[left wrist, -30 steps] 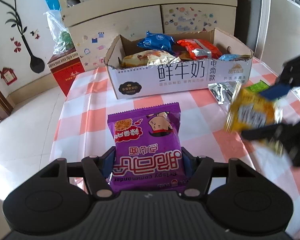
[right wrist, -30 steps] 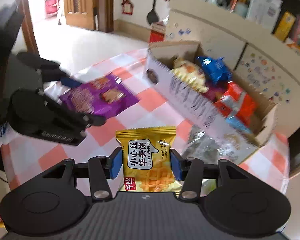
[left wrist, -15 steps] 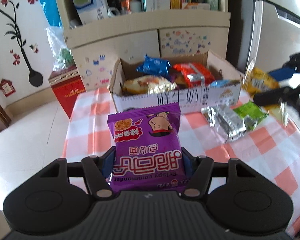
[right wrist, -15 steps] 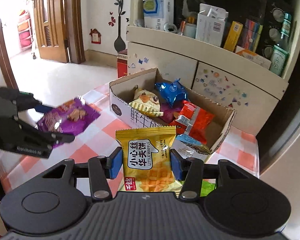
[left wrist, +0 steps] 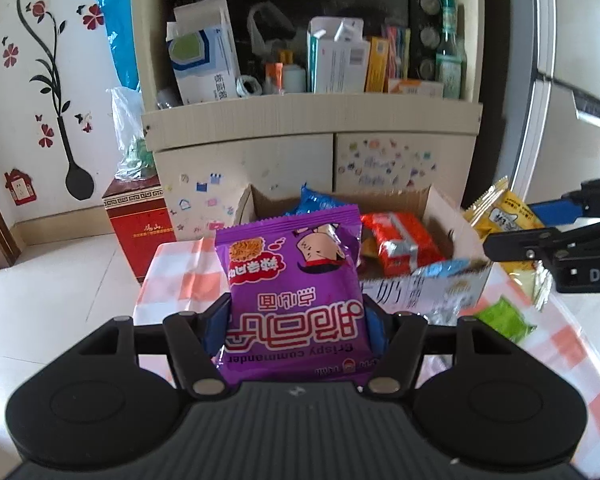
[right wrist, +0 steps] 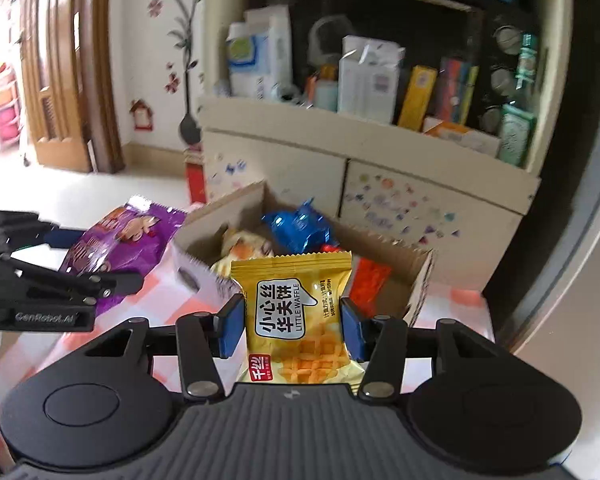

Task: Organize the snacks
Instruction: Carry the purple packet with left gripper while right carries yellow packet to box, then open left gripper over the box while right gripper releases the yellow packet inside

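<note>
Both packets have risen off the checked table (left wrist: 572,344): the left gripper (left wrist: 296,320) clamps the purple snack bag (left wrist: 296,280), the right gripper (right wrist: 292,322) pinches the yellow waffle packet (right wrist: 296,320), each now near the cardboard box (right wrist: 420,276), seemingly ready for dropping in.

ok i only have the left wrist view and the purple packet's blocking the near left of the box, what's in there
Observer: A pale yellow snack bag lies in that corner of the cardboard box, beside the blue packet.
Operator: and the yellow packet on my right, gripped properly
Observer: Yes, the right gripper has its jaws shut on the yellow packet, one blue pad on each side edge.
Operator: what is it
Observer: Its front reads LITTLE WAFFLE.
</note>
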